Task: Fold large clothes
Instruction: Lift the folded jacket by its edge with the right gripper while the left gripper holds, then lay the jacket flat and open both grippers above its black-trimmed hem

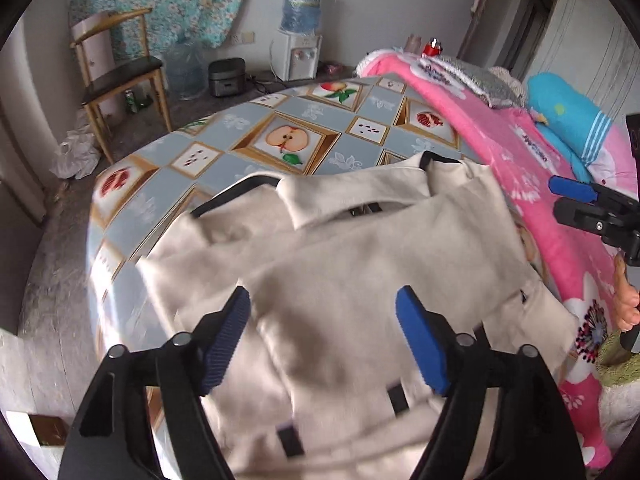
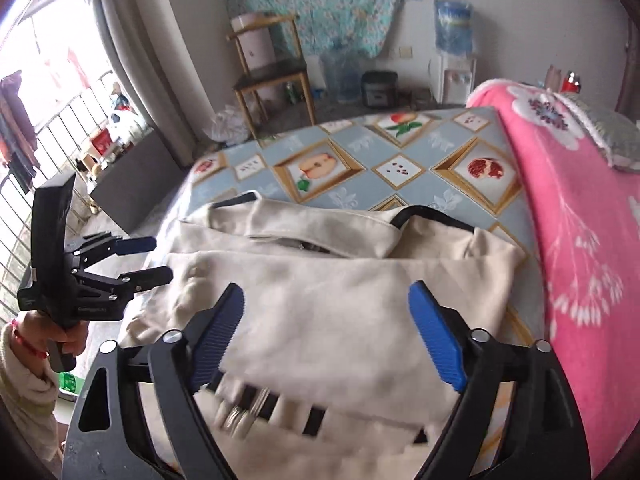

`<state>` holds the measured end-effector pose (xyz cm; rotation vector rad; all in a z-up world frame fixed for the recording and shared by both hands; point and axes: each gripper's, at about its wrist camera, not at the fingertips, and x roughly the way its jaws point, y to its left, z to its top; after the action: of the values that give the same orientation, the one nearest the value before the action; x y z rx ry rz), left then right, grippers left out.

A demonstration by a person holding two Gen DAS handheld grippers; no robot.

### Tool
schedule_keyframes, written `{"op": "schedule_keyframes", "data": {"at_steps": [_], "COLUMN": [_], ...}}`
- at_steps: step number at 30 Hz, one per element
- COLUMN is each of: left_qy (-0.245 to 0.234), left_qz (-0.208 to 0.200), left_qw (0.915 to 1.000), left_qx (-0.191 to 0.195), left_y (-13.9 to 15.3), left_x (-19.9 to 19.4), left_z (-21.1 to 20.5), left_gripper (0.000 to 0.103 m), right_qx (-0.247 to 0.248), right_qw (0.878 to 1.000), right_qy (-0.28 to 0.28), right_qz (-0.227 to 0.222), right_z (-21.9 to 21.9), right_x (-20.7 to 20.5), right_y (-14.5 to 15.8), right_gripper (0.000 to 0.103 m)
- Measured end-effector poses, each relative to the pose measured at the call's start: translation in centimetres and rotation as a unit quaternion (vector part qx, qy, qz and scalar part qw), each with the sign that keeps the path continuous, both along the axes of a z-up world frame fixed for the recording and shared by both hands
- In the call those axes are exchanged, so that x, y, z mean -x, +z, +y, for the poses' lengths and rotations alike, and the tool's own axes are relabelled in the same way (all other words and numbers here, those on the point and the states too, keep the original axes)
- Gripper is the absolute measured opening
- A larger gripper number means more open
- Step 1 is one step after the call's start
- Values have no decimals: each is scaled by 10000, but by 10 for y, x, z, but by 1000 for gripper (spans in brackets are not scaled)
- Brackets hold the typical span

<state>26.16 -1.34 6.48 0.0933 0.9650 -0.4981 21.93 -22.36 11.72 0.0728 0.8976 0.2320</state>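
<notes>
A large cream garment with black trim lies partly folded on the table, collar at the far side; it also shows in the right wrist view. My left gripper is open and empty, hovering above the garment's middle; it also appears at the left of the right wrist view. My right gripper is open and empty above the garment's near part, where dark belt loops and metal rings show. It appears at the right edge of the left wrist view.
The table carries a blue-grey fruit-pattern cloth. A pink flowered blanket with a blue pillow lies along the right. A wooden chair, water dispenser and rice cooker stand behind.
</notes>
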Motion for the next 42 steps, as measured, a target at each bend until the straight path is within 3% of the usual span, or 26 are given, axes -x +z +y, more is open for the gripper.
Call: {"op": "schedule_keyframes", "data": {"at_steps": [7, 13, 16, 18, 25, 29, 35, 42], "left_qy": [867, 1635, 1733, 1778, 1451, 1380, 1442, 1525], "left_qz": [-246, -287, -155, -117, -375, -289, 76, 151], "left_qw": [9950, 9850, 9830, 9829, 9887, 9900, 9895, 9875], "left_qx": [431, 467, 593, 471, 45, -82, -41, -381], "left_y": [-1, -32, -50, -58, -67, -76, -88, -91], "left_x": [105, 151, 156, 157, 155, 145, 133, 133], "left_z": [75, 109, 114, 113, 95, 92, 97, 92], "left_gripper": [78, 78, 78, 78, 54, 42, 36, 36], "right_qx": [-262, -442, -404, -421, -283, -70, 238, 255], "right_qw": [9996, 9985, 9967, 9939, 9850, 9791, 9777, 9787], "right_qy": [-56, 175, 455, 761, 1432, 1725, 1738, 1615], "right_qz": [-75, 277, 537, 672, 925, 1072, 1150, 1242], "right_z": [18, 58, 84, 102, 141, 154, 160, 157], "right_x": [85, 108, 105, 103, 97, 92, 84, 87], "right_y": [-6, -42, -59, -67, -82, -90, -98, -102], "right_gripper": [86, 86, 86, 86, 74, 64, 57, 54]}}
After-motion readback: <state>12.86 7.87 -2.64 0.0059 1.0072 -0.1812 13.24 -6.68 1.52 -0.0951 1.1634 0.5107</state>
